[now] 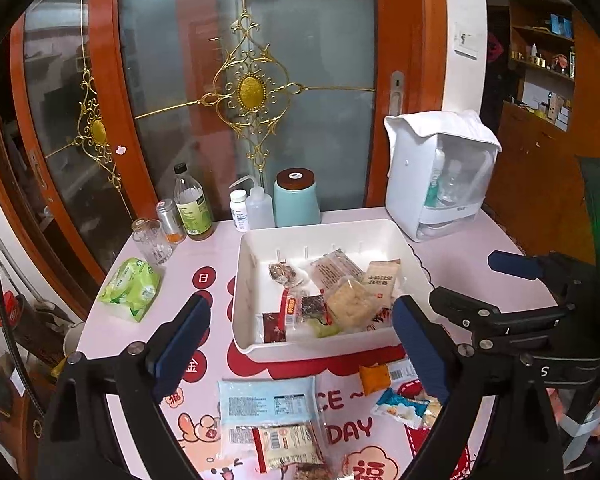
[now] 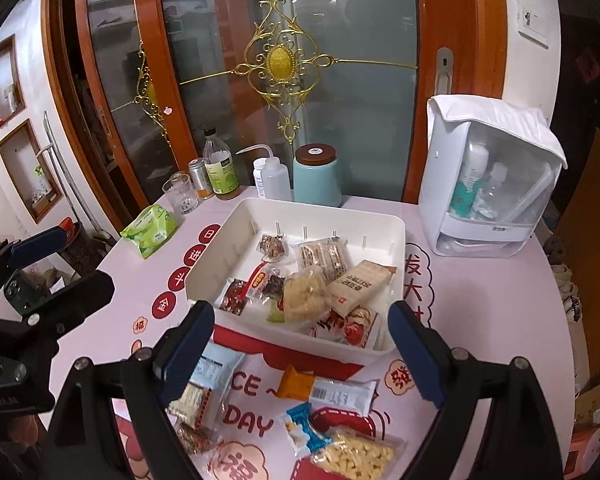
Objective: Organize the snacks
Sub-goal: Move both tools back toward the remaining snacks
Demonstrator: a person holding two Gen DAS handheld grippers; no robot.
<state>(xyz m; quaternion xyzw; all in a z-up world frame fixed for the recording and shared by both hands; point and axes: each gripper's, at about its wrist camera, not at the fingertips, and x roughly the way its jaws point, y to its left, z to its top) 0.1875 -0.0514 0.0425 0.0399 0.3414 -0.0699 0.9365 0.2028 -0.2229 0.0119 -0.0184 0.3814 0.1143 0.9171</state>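
Tablecloth [image 2: 480,280], print at 6 o'clock of white tray [image 2: 324,210]: "CE ~" over "DAY"; below, "福" in red cloud.
Red dots, tray's 9 o'clock: "日", "进", "斗", "金".
Tray's 3 o'clock: "发", "大".
Beige packet [image 2: 360,286] in tray: Chinese lettering, unreadable.
Bottle labels: too small.
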